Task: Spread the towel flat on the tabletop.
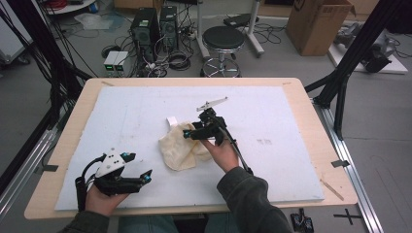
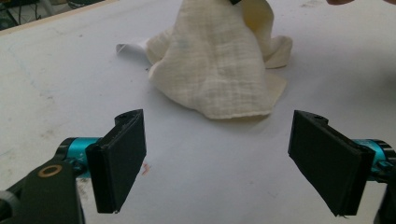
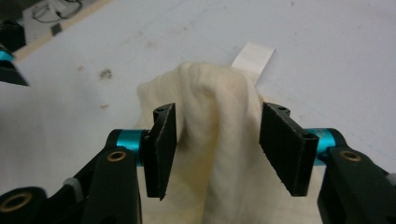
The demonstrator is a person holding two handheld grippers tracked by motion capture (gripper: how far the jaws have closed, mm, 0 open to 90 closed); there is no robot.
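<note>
A crumpled cream cloth [image 1: 177, 148] lies in the middle of the white foam board [image 1: 272, 111]. A white label [image 1: 171, 120] pokes out at its far side. My right gripper [image 1: 187, 132] hangs over the cloth's raised fold. In the right gripper view that fold [image 3: 215, 93] stands between the spread jaws of the right gripper [image 3: 217, 149], with a gap at the right pad, so it is open. My left gripper [image 1: 139, 167] rests near the board's front left, open and holding nothing. The left gripper view looks past its own jaws [image 2: 219, 163] at the cloth [image 2: 219, 70].
The board lies on a wooden table [image 1: 318, 145]. Beyond the table's far edge stand a black stool [image 1: 223, 41], computer towers [image 1: 145, 26] amid cables, and a cardboard box [image 1: 318, 24]. A black frame post [image 1: 340, 97] rises at the right.
</note>
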